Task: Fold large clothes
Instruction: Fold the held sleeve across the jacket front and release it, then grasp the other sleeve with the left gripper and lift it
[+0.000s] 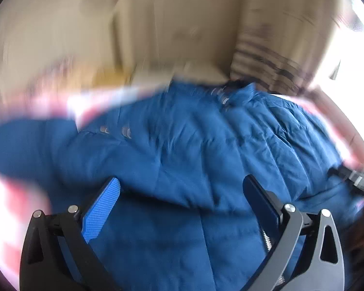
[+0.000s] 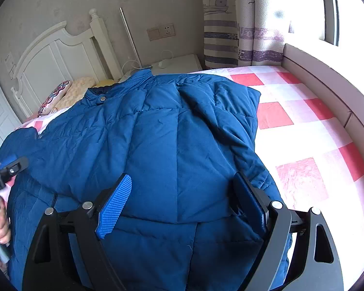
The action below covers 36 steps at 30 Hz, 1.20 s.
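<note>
A large blue quilted jacket (image 2: 157,133) lies spread on the bed, collar with snap buttons toward the headboard, its right side folded over onto the body. It also fills the blurred left wrist view (image 1: 194,150). My right gripper (image 2: 182,194) is open just above the jacket's lower part, holding nothing. My left gripper (image 1: 182,191) is open over the jacket's lower left part, empty. The left gripper also shows at the left edge of the right wrist view (image 2: 9,167), held by a hand.
The bed has a pink, red and white checked sheet (image 2: 303,131). Pillows (image 2: 68,92) and a white headboard (image 2: 60,55) lie at the far end. A nightstand (image 2: 177,63), curtains (image 2: 230,24) and a window ledge (image 2: 327,77) border the bed.
</note>
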Motion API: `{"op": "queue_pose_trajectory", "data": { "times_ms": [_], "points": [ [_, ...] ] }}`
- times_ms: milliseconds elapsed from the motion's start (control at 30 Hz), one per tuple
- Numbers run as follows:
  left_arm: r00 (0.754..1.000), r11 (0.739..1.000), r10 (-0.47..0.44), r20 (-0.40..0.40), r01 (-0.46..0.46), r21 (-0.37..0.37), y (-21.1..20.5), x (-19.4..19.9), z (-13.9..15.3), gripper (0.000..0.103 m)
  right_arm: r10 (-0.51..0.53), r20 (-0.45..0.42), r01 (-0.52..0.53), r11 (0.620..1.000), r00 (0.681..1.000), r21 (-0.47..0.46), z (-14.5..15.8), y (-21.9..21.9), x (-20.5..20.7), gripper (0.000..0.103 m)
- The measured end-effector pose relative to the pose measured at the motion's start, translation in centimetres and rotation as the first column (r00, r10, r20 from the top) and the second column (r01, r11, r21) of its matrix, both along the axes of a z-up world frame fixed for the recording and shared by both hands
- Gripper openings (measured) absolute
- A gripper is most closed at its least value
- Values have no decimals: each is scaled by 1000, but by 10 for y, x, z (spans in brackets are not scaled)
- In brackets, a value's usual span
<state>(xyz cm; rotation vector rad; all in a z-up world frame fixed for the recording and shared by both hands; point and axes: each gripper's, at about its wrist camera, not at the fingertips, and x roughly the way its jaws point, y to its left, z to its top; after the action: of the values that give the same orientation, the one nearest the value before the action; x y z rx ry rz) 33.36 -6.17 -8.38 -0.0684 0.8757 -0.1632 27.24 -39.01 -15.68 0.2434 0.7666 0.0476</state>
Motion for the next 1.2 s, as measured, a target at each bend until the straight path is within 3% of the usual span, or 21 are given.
{"op": "queue_pose_trajectory", "data": {
  "times_ms": [67, 133, 200, 233, 300, 433, 500, 600, 700, 800, 900, 933, 967, 1033, 1100, 1200],
  "points": [
    [995, 992, 96, -35, -99, -74, 24, -4, -1, 99, -1, 0, 1, 1000, 1000, 1, 0, 0, 0, 82],
    [981, 983, 176, 77, -171, -70, 37, -12, 16, 99, -1, -1, 1, 1000, 1000, -2, 0, 0, 0, 82],
    [971, 988, 154, 185, -153, -18, 30, -19, 31, 100, -2, -4, 2, 1000, 1000, -9, -1, 1, 1, 82],
    [973, 994, 100, 207, -107, 23, 20, -13, 34, 100, -2, -5, 2, 1000, 1000, -13, -1, 1, 1, 82],
    [991, 994, -22, 133, 7, 112, -1, 12, 20, 101, -4, -12, 3, 1000, 1000, -30, -1, 3, 2, 82],
    [995, 976, -43, -85, 60, 209, -20, 55, -39, 101, -3, -28, 1, 997, 1000, -74, -2, 10, 4, 83],
    [997, 973, -66, -45, 74, 217, -19, 49, -42, 101, 4, -39, -7, 996, 999, -94, -3, 14, 5, 86],
    [996, 993, -87, -19, 89, 77, 7, 34, -16, 100, -22, -42, 13, 979, 999, -203, 4, 27, 1, 85],
    [993, 997, 56, 105, -49, -64, 76, 11, 23, 101, -18, 71, 36, 966, 997, -255, 21, 39, -12, 85],
    [942, 935, 308, 133, -273, -227, 172, 7, 38, 101, -9, 120, 41, 962, 993, -270, 27, 44, -13, 86],
    [852, 790, 524, 18, -477, -385, 270, 1, 28, 100, -12, -11, 9, 975, 1000, -223, 6, 38, 5, 85],
    [803, 713, 596, -29, -545, -441, 308, -2, 21, 100, -19, -34, 12, 982, 999, -187, 3, 32, 8, 86],
    [766, 658, 640, -60, -586, -472, 333, -4, 15, 99, -32, -20, 29, 989, 999, -146, 4, 25, 7, 86],
    [721, 573, 686, -97, -618, -539, 376, 1, 7, 99, -33, -24, 31, 995, 999, -100, 3, 18, 7, 86],
    [705, 525, 701, -106, -611, -593, 407, 6, 4, 99, -35, -18, 33, 996, 999, -88, 2, 16, 7, 86],
    [648, 463, 755, -100, -635, -619, 438, 18, 5, 88, -34, -19, 32, 995, 999, -97, 3, 19, 6, 86]
  ]
}}
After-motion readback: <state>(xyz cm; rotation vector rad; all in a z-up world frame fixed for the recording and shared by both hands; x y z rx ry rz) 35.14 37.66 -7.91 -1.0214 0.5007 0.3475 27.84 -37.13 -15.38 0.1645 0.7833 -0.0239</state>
